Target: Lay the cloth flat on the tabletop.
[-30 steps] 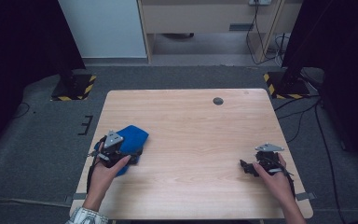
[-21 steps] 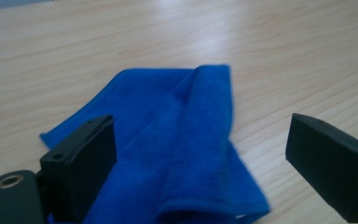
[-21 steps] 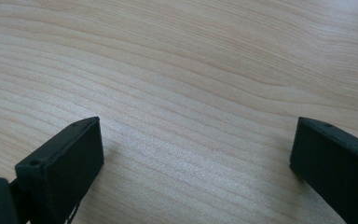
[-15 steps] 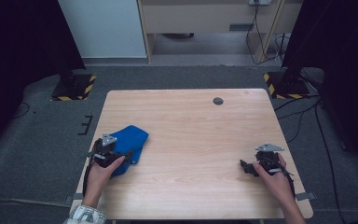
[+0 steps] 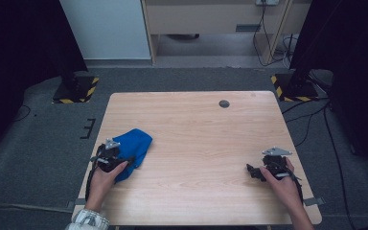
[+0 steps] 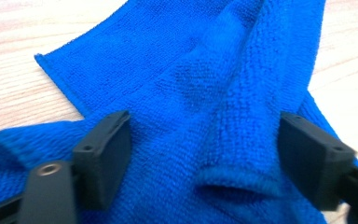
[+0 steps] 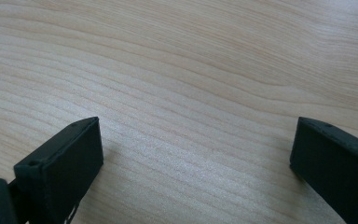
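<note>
- We are working at a pale, rectangular wooden table [image 5: 196,143] with a small dark round grommet [image 5: 224,103] near its far edge, well away from both claws
- The crumpled blue terry-cloth towel [image 5: 133,146] lies on the table's left part, directly under and ahead of our left gripper [image 5: 109,154]; in the left gripper view the towel [image 6: 205,107] spreads out beyond the jaws, with a raised fold running between them
- That left gripper [image 6: 200,158] has been brought down onto the cloth; its jaws have just been closing and now stand fairly wide, straddling the fold, with the pads not yet pressing it as far as we can see
- Our right gripper [image 5: 260,171] rests low near the table's right edge, well apart from the towel; its jaws [image 7: 191,163] are spread wide over bare wood, holding nothing
- We judge the step in hand to be the pinch on the towel's fold
- Next we need to close the left jaws fully on the ridge between them, gathering enough layers that the cloth does not slip when lifted, while the right claw can come across to take a free corner
</note>
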A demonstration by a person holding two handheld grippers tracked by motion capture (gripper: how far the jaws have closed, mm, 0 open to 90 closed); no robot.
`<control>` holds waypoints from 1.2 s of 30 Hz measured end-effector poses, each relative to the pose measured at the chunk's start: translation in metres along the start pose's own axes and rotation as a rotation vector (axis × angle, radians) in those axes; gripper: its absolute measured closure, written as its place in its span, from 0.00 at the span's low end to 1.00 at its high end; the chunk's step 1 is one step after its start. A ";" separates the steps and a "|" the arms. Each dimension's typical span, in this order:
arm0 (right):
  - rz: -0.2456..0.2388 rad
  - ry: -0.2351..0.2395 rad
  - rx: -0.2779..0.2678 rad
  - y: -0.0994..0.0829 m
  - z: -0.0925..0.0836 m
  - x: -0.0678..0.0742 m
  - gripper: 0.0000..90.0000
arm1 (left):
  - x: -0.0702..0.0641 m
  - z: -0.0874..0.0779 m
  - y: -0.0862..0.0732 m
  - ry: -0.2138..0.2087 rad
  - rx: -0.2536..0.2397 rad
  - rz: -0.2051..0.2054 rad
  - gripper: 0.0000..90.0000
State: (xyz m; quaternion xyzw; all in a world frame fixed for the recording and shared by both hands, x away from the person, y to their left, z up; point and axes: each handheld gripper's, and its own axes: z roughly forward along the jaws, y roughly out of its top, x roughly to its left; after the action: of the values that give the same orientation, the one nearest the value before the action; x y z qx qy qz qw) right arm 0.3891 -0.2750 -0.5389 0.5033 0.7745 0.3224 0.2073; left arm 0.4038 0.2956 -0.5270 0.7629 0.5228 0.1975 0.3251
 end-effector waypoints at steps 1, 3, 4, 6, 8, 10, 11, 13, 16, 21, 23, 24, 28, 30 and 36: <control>0.000 0.000 0.000 0.000 0.000 0.000 0.03 | -0.001 0.000 0.000 0.000 0.000 0.002 0.30; 0.000 0.000 0.000 0.000 0.000 0.000 0.03 | -0.002 -0.002 0.001 -0.007 0.003 0.003 0.39; 0.000 0.000 0.000 0.000 0.000 0.000 0.03 | -0.002 -0.002 0.001 -0.007 0.003 0.003 0.42; 0.000 0.000 0.000 0.000 0.000 0.000 0.03 | -0.003 -0.002 0.001 -0.014 0.004 0.008 0.47; 0.000 0.000 0.000 0.000 0.000 0.000 0.03 | -0.004 -0.003 0.001 -0.018 0.001 0.007 0.56; 0.000 0.000 0.000 0.000 0.000 0.000 0.03 | -0.004 -0.004 0.002 -0.033 0.003 0.012 0.65; 0.000 0.000 0.000 0.000 0.000 0.000 0.03 | -0.004 -0.004 0.002 -0.033 0.003 0.012 0.69; 0.000 0.000 0.000 0.000 0.000 0.000 0.03 | -0.004 -0.004 0.002 -0.038 0.006 0.010 0.73; 0.000 0.000 0.000 0.000 0.000 0.000 0.03 | -0.004 -0.005 0.003 -0.047 0.004 0.009 0.78; 0.000 0.000 0.000 0.000 0.000 0.000 0.03 | -0.003 -0.009 0.004 -0.054 -0.009 0.009 0.81; 0.000 0.000 0.000 0.000 0.000 0.000 0.03 | -0.003 -0.010 0.004 -0.051 -0.018 0.010 0.81; 0.000 0.000 0.000 0.000 0.000 0.000 0.03 | -0.003 -0.013 0.005 -0.051 -0.036 0.003 0.81; 0.000 0.000 0.000 0.000 0.000 0.000 0.03 | -0.003 -0.021 0.008 -0.053 -0.089 -0.008 0.81; 0.000 0.000 0.000 0.000 0.000 0.000 0.03 | -0.003 -0.025 0.009 -0.056 -0.117 -0.013 0.81; 0.002 0.000 0.001 0.000 0.000 0.000 0.03 | -0.007 -0.035 0.015 -0.063 -0.175 -0.014 0.81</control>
State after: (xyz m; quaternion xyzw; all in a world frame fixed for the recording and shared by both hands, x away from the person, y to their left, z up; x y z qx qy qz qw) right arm 0.3888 -0.2747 -0.5388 0.5042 0.7741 0.3223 0.2066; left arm 0.3885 0.2962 -0.4914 0.7338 0.4983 0.2162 0.4081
